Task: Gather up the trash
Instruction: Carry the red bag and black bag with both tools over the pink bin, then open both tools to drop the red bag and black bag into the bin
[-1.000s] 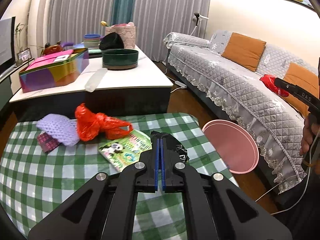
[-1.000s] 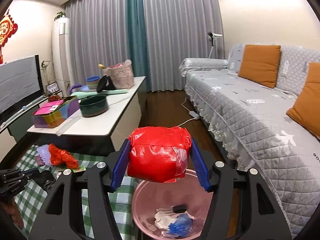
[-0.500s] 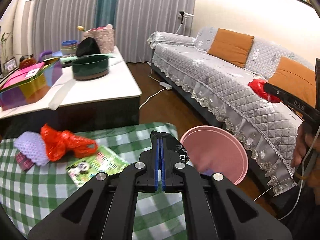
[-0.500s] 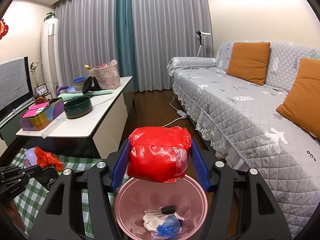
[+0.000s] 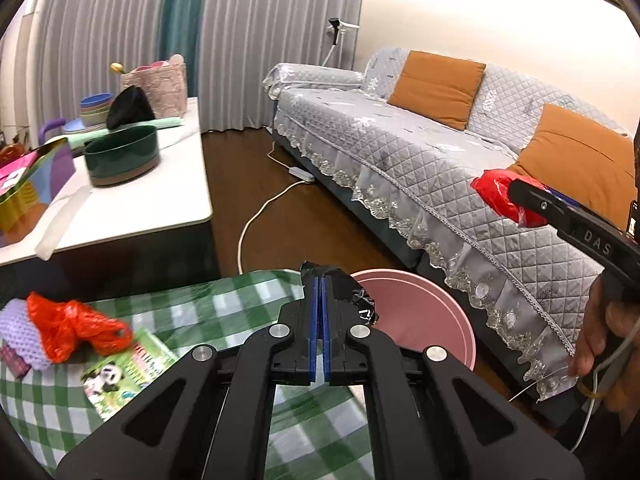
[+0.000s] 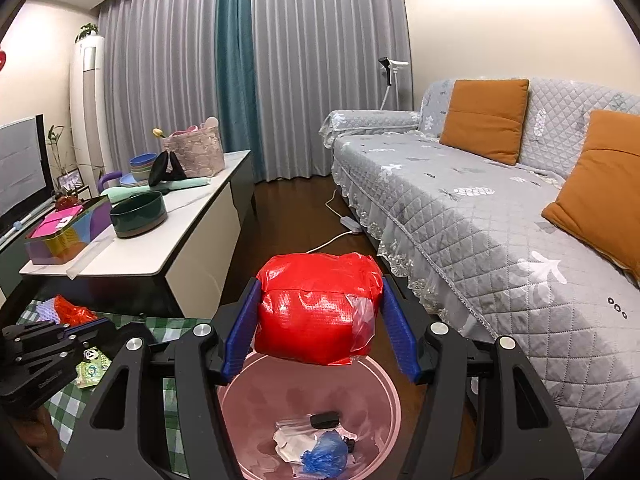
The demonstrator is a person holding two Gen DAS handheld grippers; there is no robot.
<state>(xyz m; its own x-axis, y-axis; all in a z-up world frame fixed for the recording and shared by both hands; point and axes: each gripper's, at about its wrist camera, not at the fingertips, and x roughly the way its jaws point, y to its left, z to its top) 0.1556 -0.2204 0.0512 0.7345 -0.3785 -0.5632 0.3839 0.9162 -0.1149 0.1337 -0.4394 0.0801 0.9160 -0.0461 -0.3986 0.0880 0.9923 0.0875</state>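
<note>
My left gripper (image 5: 320, 280) is shut on a crumpled black wrapper (image 5: 352, 292), over the right edge of the green checked table (image 5: 60, 400) and beside the pink bin (image 5: 424, 312). My right gripper (image 6: 319, 286) is shut on a puffy red packet (image 6: 312, 320) and hangs above the pink bin (image 6: 394, 400), where a blue wad (image 6: 326, 450), white paper and a small black item lie. In the left wrist view the right gripper (image 5: 532, 200) and its red packet (image 5: 498, 196) show at the right, held by a hand. A red plastic bag (image 5: 72, 328), a purple knit piece (image 5: 16, 320) and a panda leaflet (image 5: 120, 372) lie on the cloth.
A white low table (image 5: 152, 208) with a dark green bowl (image 5: 122, 156), a colourful box and stacked dishes stands behind the checked table. A grey quilted sofa (image 5: 420, 152) with orange cushions runs along the right. A white cable and power strip (image 5: 302, 174) lie on the wooden floor.
My left gripper has swung right with the black wrapper, from over the leaflet to the table's edge by the bin. The right gripper has shifted slightly, keeping the red packet above the bin.
</note>
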